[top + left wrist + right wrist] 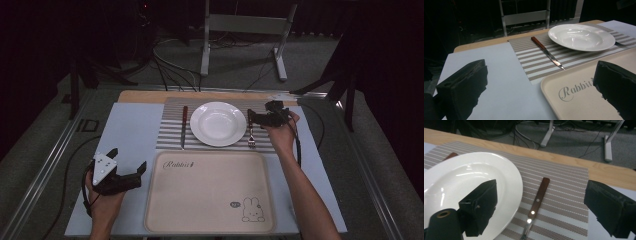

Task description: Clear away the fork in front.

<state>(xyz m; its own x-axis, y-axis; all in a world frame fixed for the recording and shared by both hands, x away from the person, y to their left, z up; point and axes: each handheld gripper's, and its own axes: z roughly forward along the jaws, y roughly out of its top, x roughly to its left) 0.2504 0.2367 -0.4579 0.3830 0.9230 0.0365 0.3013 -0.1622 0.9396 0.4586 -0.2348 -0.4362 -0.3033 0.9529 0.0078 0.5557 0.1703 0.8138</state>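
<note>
A white plate sits in the middle of a striped placemat. A knife with a brown handle lies to its left and a fork with a wooden handle to its right. My right gripper hovers over the fork's handle end, open. In the right gripper view the fork lies between the spread jaws, beside the plate. My left gripper stands open near the table's front left, off the corner of a beige tray. Nothing is between its jaws.
The beige tray, printed "Rabbit", takes up the front centre of the light blue table cover. The left gripper view also has the knife and plate. A metal frame and cables lie on the floor behind the table.
</note>
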